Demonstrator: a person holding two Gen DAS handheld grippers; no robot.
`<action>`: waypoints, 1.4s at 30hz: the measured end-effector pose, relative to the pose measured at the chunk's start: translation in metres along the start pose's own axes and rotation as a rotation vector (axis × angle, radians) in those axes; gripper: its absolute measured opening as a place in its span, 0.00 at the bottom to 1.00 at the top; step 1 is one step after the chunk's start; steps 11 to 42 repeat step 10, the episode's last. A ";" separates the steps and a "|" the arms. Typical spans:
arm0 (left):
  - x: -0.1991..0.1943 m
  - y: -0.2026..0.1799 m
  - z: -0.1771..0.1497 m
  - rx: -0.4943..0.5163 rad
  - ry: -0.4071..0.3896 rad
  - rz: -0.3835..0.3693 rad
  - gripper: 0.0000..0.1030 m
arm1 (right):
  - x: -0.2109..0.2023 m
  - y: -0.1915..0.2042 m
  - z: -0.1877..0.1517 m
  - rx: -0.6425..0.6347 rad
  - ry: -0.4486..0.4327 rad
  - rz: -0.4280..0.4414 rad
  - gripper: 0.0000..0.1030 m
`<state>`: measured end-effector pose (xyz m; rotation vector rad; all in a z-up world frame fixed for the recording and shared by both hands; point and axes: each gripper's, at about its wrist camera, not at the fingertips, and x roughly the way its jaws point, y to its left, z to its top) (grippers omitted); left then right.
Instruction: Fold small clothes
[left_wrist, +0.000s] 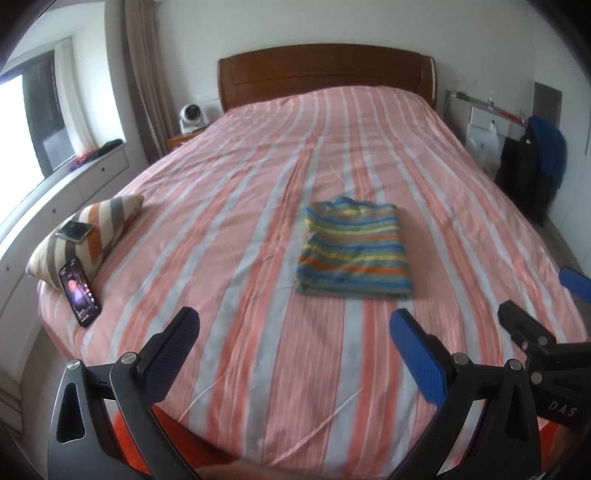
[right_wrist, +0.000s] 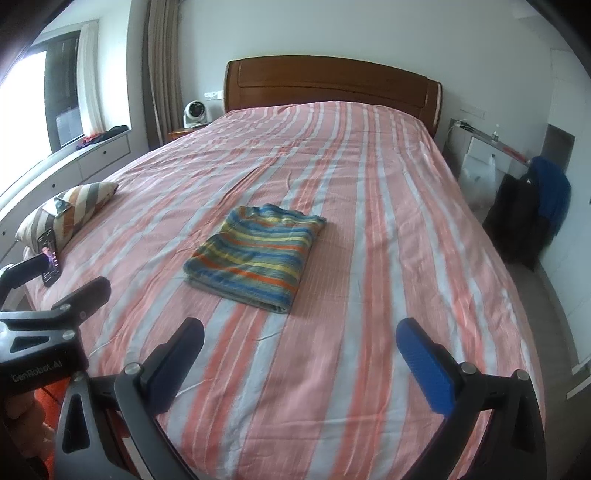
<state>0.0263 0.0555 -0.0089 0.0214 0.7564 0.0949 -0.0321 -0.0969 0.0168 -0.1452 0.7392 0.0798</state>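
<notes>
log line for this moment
left gripper: open, empty | right gripper: open, empty | shirt: folded, on bed

Left wrist view: from the foot of the bed (left_wrist: 258, 221), raised, facing the headboard (left_wrist: 325, 74).
Right wrist view: same end, set further right, facing likewise.
Shared: bed, folded striped garment (right_wrist: 258, 251), pillow (right_wrist: 70, 206), headboard.

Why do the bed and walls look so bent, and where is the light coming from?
Left wrist view: fisheye lens bows the bed outward, corners go dark, slight blur throughout. Right wrist view: same bulge; daylight from the window is blown out white, and the folded striped garment casts a soft shadow to its right.
</notes>
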 end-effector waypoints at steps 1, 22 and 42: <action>0.001 0.000 -0.001 -0.001 0.003 -0.005 1.00 | 0.001 -0.001 0.000 0.001 0.000 -0.006 0.99; 0.004 -0.002 -0.003 -0.009 0.004 -0.022 1.00 | 0.002 -0.004 -0.002 0.002 -0.002 -0.002 0.99; 0.004 -0.002 -0.003 -0.009 0.004 -0.022 1.00 | 0.002 -0.004 -0.002 0.002 -0.002 -0.002 0.99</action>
